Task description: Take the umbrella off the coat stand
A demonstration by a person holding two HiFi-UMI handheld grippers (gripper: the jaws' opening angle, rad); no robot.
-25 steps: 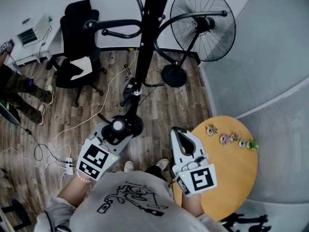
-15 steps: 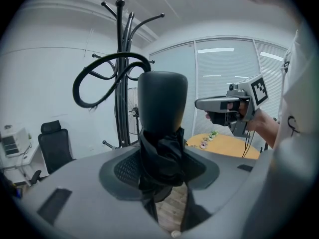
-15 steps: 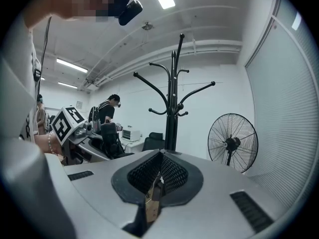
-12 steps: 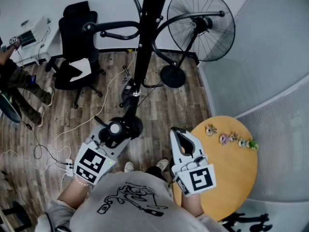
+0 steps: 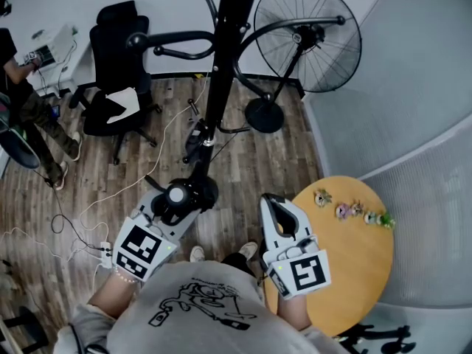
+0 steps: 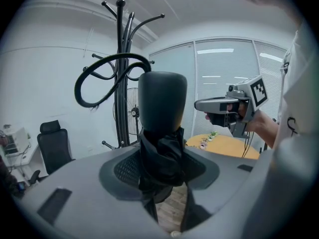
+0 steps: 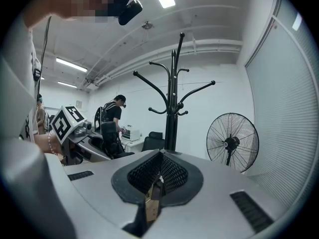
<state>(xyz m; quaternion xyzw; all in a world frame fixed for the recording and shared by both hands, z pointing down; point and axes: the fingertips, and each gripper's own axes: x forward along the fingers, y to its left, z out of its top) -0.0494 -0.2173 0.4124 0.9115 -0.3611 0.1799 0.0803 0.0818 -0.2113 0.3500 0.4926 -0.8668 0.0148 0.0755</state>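
Note:
The folded black umbrella (image 6: 161, 148) stands upright between the jaws of my left gripper (image 6: 160, 173), which is shut on its bunched fabric just below the thick handle (image 6: 162, 103). In the head view the left gripper (image 5: 171, 211) holds the umbrella (image 5: 193, 195) low, in front of the black coat stand (image 5: 221, 72) and apart from its curved hooks (image 6: 107, 71). My right gripper (image 5: 277, 214) hangs beside the round table, its jaws shut with nothing between the pads (image 7: 158, 177). From the right gripper view the coat stand (image 7: 172, 108) is ahead.
A standing fan (image 5: 306, 35) is right of the coat stand. A black office chair (image 5: 118, 72) and floor cables (image 5: 74, 220) lie to the left. A round wooden table (image 5: 346, 249) with small figures sits at my right. A person (image 5: 26, 116) stands at the far left.
Both grippers and the umbrella have stayed where they were. The person at the far left has shifted position.

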